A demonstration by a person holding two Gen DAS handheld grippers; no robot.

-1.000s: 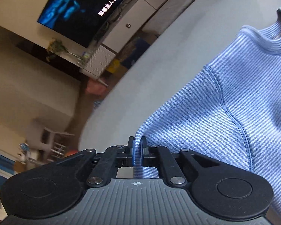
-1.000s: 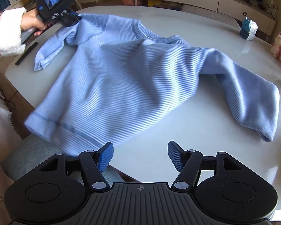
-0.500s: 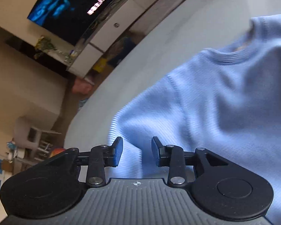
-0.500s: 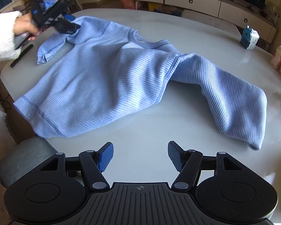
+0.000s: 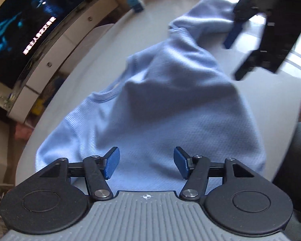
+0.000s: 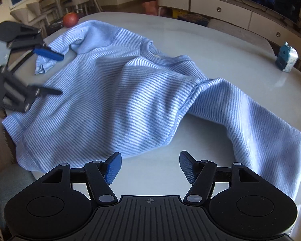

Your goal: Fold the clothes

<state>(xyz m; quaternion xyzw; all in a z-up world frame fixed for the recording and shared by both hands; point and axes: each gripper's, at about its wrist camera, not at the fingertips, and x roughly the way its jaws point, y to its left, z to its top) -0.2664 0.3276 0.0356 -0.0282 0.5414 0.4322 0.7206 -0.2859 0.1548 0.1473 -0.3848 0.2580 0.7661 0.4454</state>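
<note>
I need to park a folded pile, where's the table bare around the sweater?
Bare table lies beyond the sweater's collar, up to the small blue carton. A smaller patch sits near the right tongs, between hem and sleeve. The apple corner is crowded.

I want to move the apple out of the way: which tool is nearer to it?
Left. The left tool hovers over the sweater's far sleeve, on the apple's side of the table, jaws opening, nothing between them. The right tool is at the opposite, near edge.
</note>
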